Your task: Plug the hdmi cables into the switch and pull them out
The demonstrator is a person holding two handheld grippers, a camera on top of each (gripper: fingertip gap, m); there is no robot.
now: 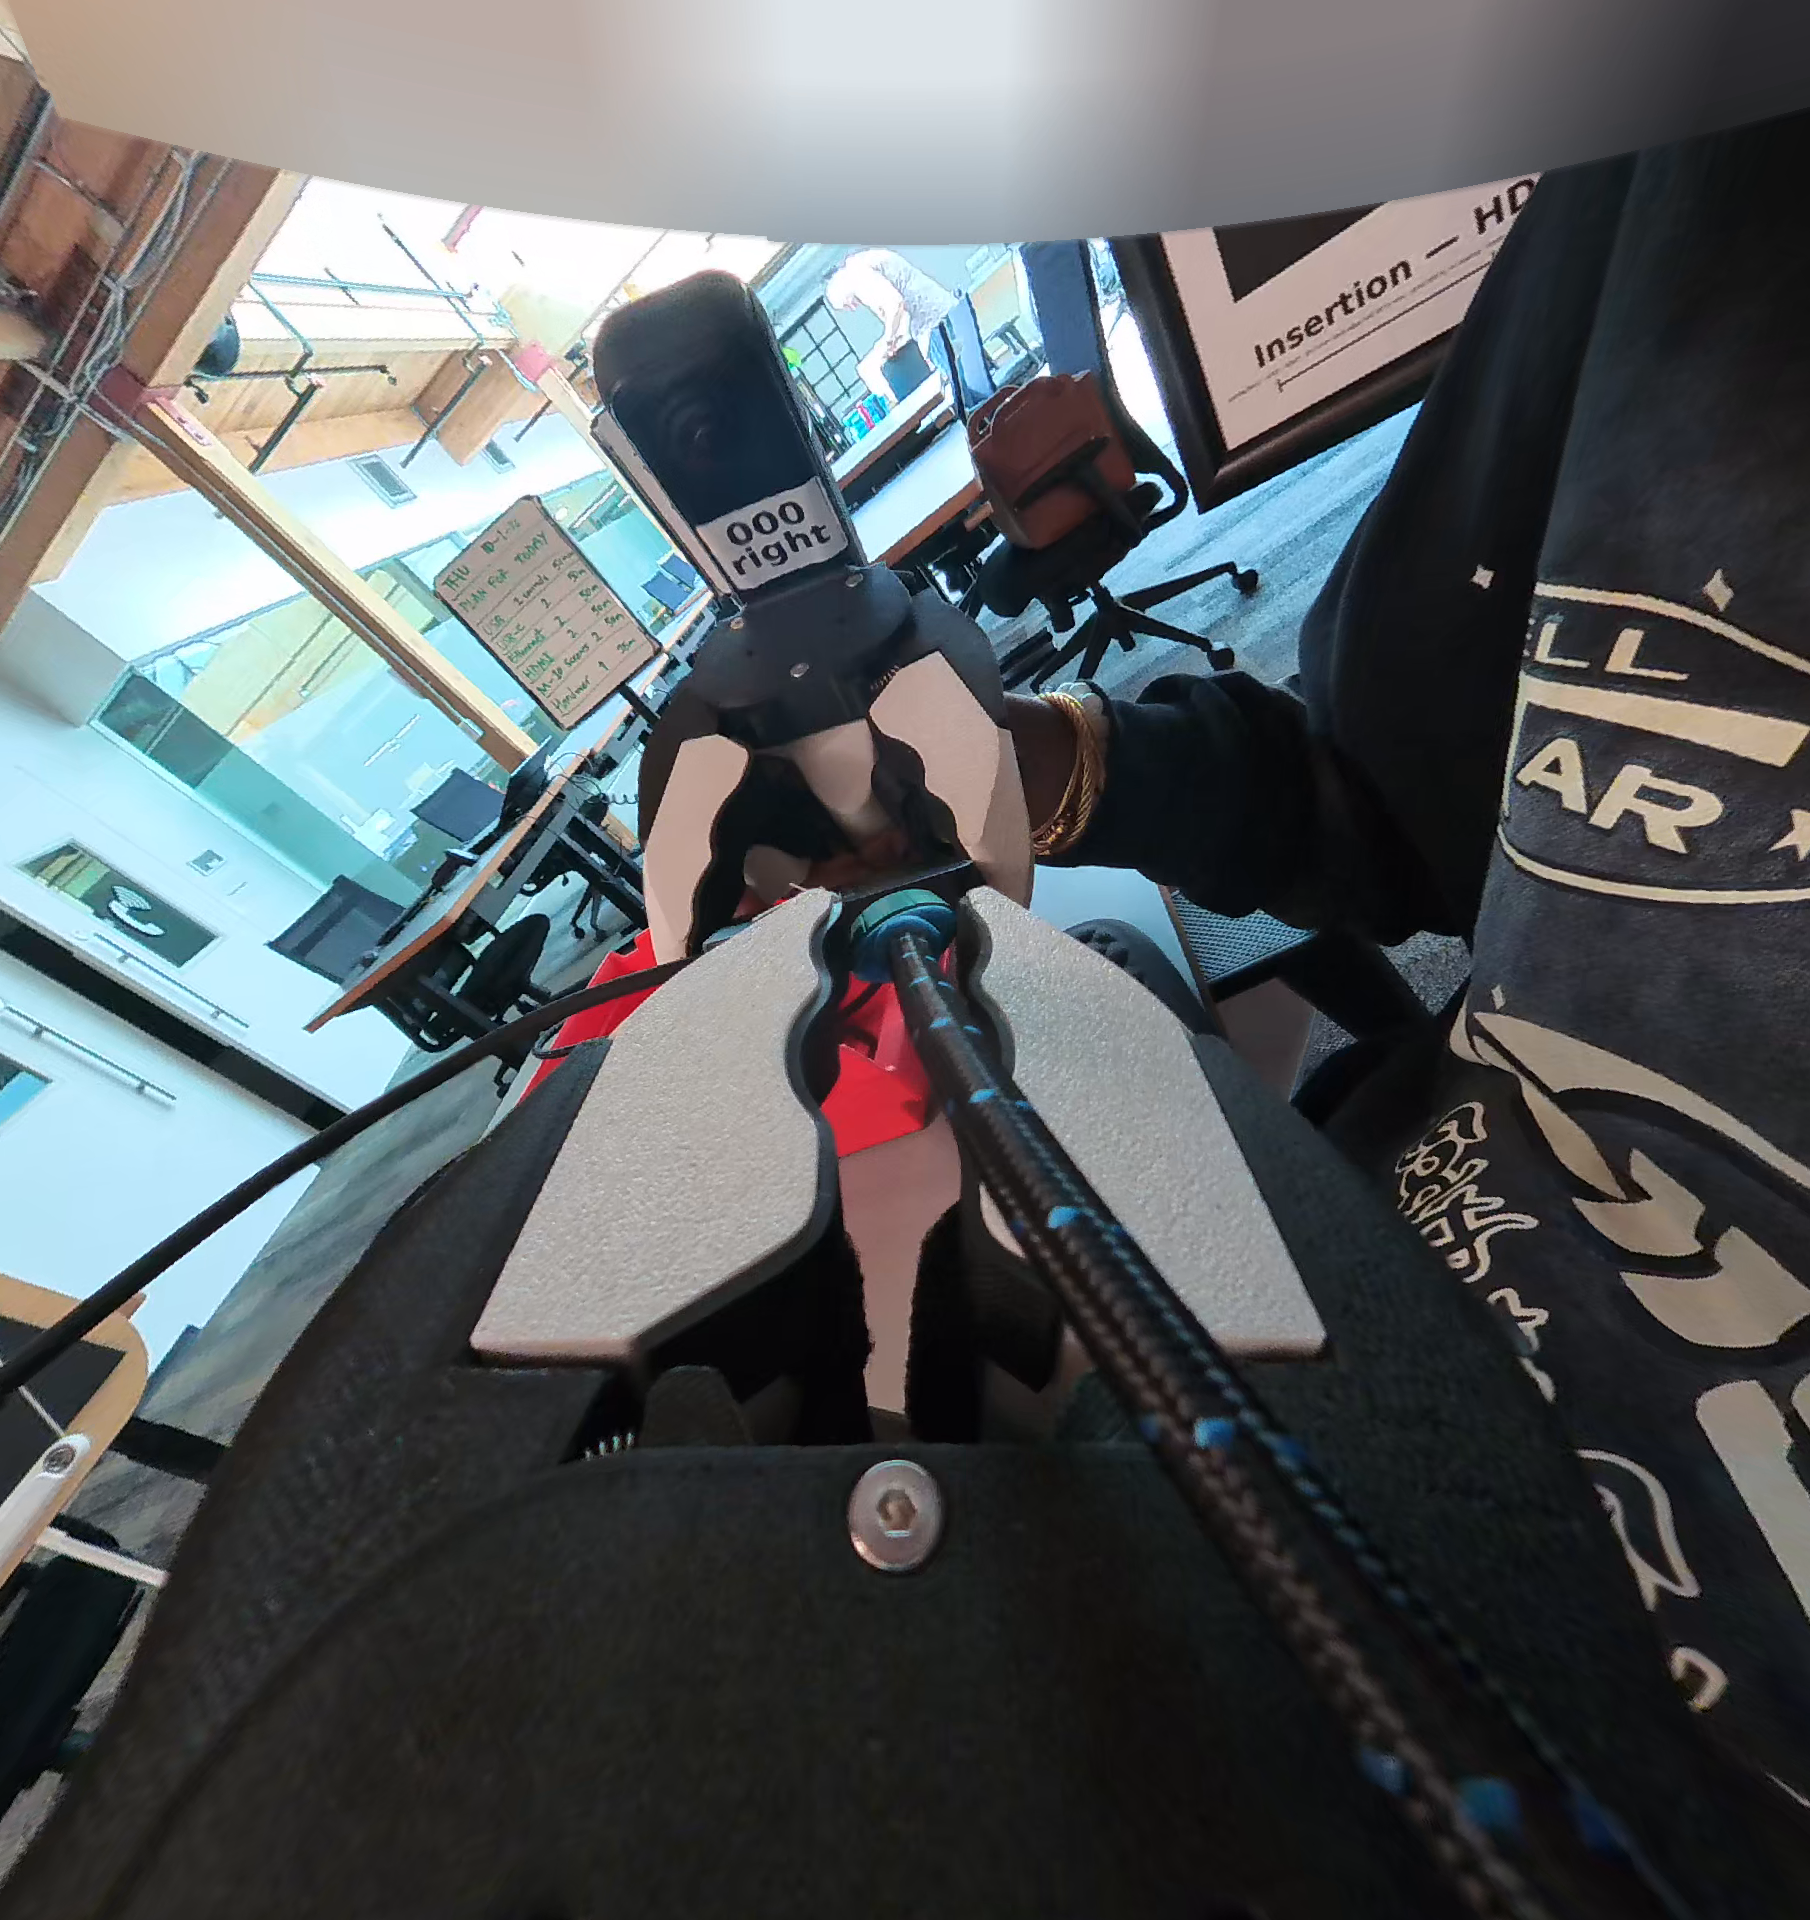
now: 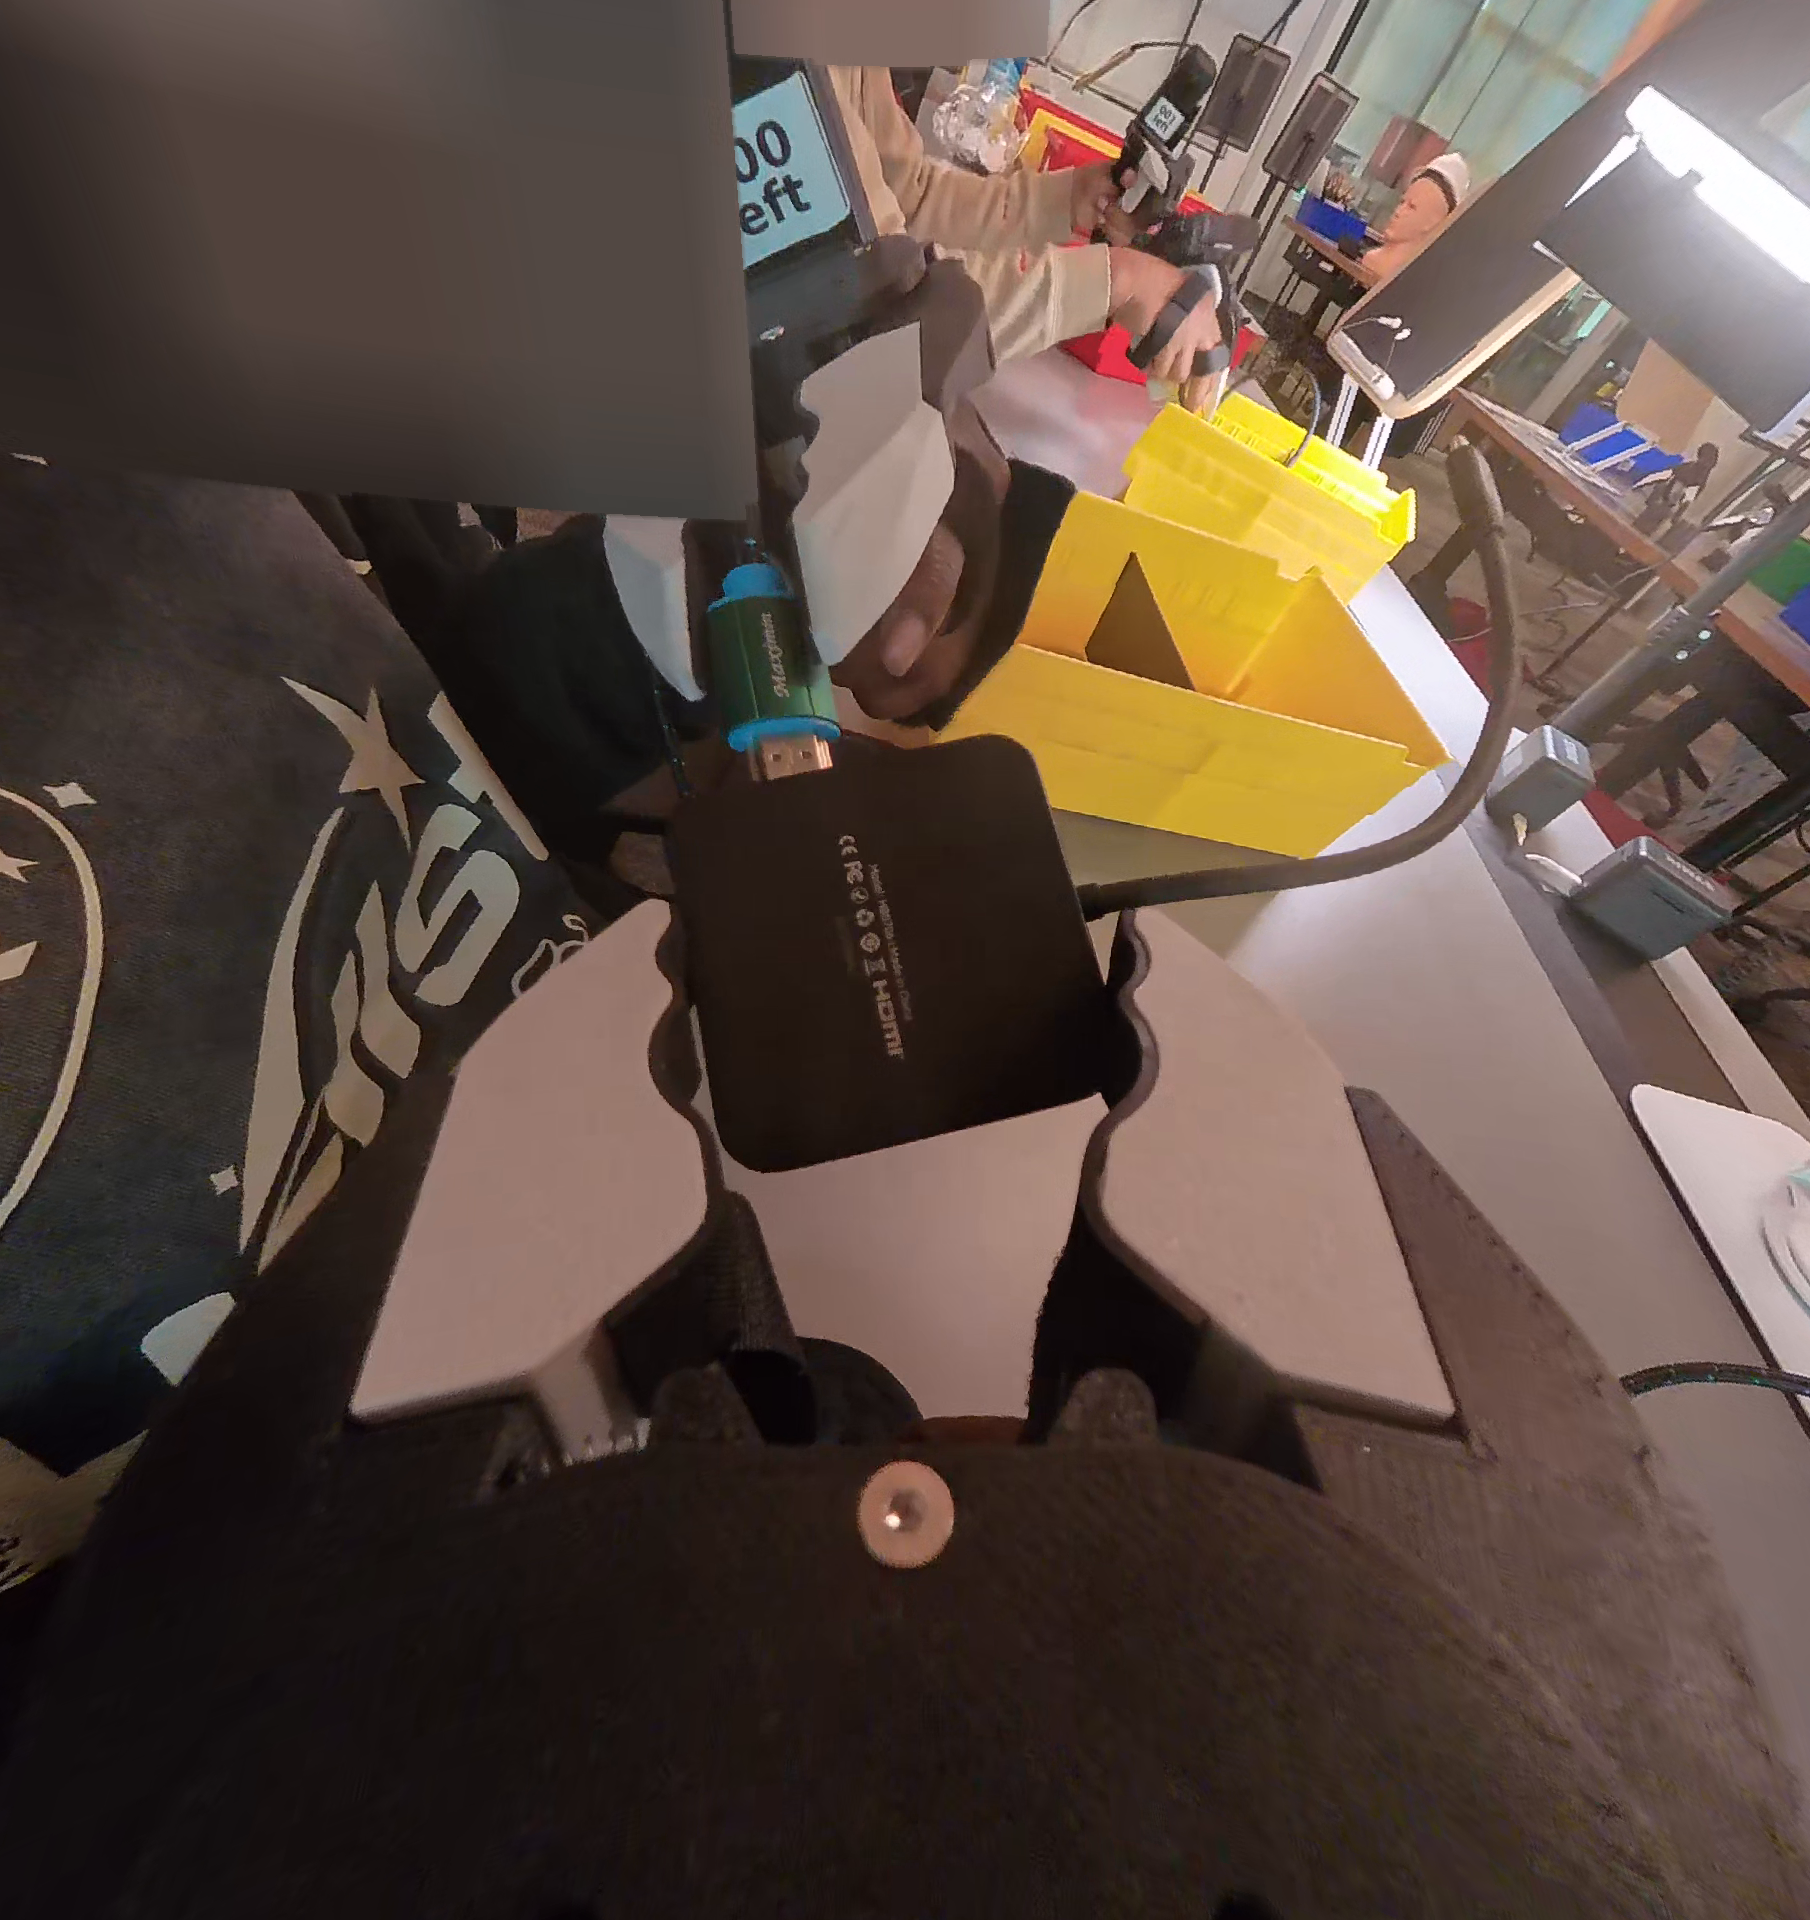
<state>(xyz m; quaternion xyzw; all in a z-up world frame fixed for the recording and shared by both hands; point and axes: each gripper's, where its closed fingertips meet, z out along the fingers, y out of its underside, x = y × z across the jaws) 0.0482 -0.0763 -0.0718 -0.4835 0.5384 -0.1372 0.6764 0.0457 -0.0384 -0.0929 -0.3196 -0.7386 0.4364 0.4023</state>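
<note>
Both grippers meet in mid-air, the HDMI plug tip at the switch's edge.

Largest in the right wrist view, the right gripper (image 2: 896,1013) clamps the black HDMI switch (image 2: 885,951) by its side edges; yellow bins (image 2: 1192,717) sit at 2 o'clock on the grey table (image 2: 1400,1039). Only here is the green HDMI plug (image 2: 774,665) seen whole, at 11 o'clock, its gold tip touching the switch's edge. The left wrist view alone shows the left gripper (image 1: 896,920) closed on that plug's rear and the braided cable (image 1: 1088,1226) trailing toward 5 o'clock.
</note>
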